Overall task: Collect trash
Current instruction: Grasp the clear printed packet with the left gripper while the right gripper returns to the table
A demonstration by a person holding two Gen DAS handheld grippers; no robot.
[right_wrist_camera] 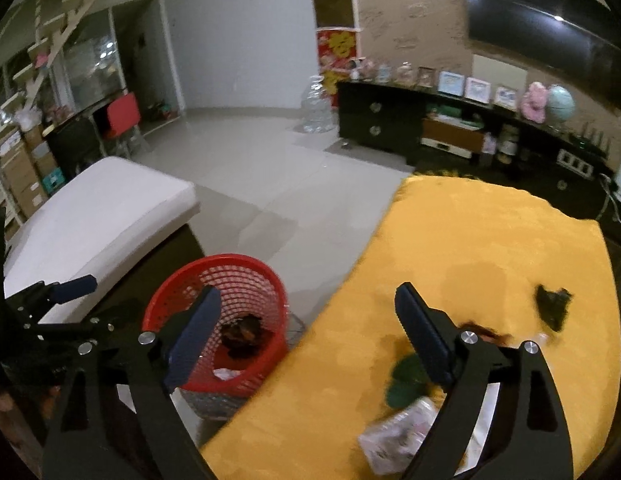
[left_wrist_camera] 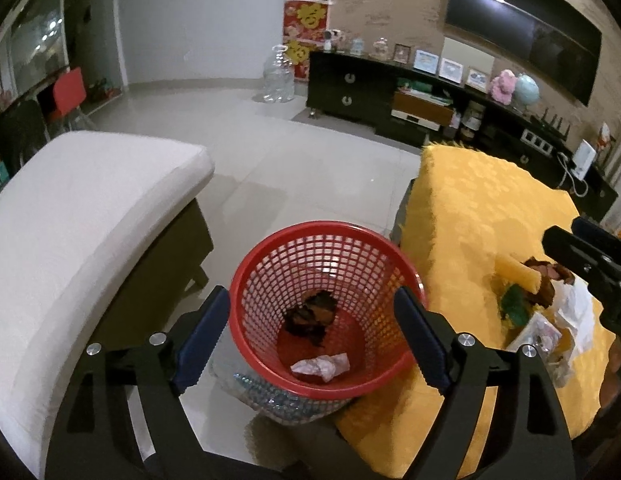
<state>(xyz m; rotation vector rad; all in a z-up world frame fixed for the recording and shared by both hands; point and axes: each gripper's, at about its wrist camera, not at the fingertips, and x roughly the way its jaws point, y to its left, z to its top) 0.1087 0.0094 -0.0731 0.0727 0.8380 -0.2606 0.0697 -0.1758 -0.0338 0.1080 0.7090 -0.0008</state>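
Both fingers wide, empty: left gripper (left_wrist_camera: 312, 334) over red basket (left_wrist_camera: 266, 248); right gripper (right_wrist_camera: 306, 336) beside yellow table (right_wrist_camera: 490, 240).

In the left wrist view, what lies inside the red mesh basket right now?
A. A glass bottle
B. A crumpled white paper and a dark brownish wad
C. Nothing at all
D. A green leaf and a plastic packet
B: on the floor of the red mesh basket lie a crumpled white paper and a dark brownish wad; the green piece and the packet sit on the yellow cloth beside it.
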